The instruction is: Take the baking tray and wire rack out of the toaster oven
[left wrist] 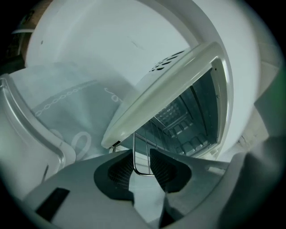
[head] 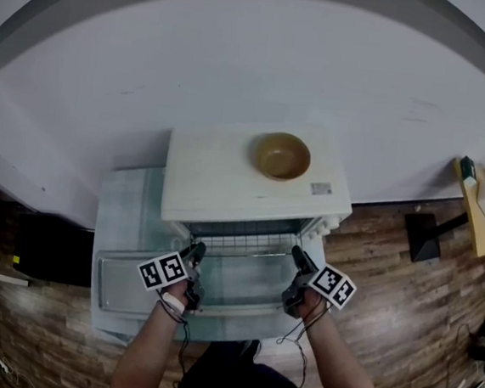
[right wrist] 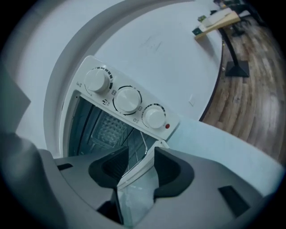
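Wire rack (head: pixel 246 247) sits in the mouth of the toaster oven (head: pixel 214 182), its front edge just at the opening, above the let-down door (head: pixel 246 287). Baking tray (head: pixel 127 282) lies outside the toaster oven, on the pale cloth (head: pixel 130 208) to the left of its front. A brown bowl (head: pixel 281 155) stands on top of the toaster oven, toward its right side.

Left gripper (left wrist: pixel 142 162) is at the left end of the toaster oven's opening and is rolled over. Its jaws stand partly apart with the rack's front left corner between them. The side wire runs along one pad (left wrist: pixel 119 172), but no squeeze on it shows.

Right gripper (right wrist: pixel 136 163) is at the right end of the opening, below the toaster oven's three white knobs (right wrist: pixel 127 99). Its jaws are spread wide and released. The door's white side edge and a rack wire show through the gap, and neither pad presses on them.
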The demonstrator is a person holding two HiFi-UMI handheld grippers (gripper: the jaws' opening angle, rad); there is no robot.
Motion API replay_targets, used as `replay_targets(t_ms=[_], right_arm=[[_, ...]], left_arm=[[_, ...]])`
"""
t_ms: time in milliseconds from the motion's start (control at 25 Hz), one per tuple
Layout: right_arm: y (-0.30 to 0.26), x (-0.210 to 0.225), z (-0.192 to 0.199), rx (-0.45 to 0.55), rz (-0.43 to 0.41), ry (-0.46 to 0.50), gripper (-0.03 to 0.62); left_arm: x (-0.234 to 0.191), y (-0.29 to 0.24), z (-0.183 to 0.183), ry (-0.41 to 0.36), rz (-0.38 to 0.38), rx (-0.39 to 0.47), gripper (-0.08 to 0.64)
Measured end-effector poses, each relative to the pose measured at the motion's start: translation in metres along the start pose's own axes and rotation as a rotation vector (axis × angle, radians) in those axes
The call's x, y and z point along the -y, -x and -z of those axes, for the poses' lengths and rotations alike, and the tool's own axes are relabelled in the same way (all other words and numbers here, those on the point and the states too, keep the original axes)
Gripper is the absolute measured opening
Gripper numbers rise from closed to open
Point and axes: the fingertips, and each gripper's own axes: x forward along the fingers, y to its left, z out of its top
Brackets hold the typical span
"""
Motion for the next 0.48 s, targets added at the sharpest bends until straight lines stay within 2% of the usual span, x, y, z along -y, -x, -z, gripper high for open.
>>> replay_targets(t_ms=[120, 240, 360, 480], right_arm=[[-0.015, -0.007, -0.002, -0.121, 0.010, 0.182, 0.190], [-0.027, -0.009, -0.002, -0.201, 0.017, 0.299, 0.173], [-0.034, -0.008, -0.001, -0.261, 0.022, 0.366, 0.139], [-0.034, -0.007, 0.002, -0.309, -0.010, 0.366, 0.120]], left_arm=[[0.000, -0.002, 0.000, -0.060, -0.006, -0.043, 0.112], [0.001, -0.003, 0.002, -0.095, -0.003, -0.090, 0.115], [0.002, -0.003, 0.004, -0.133, -0.004, -0.131, 0.118], [0.002, -0.001, 0.007, -0.149, 0.004, -0.150, 0.118]])
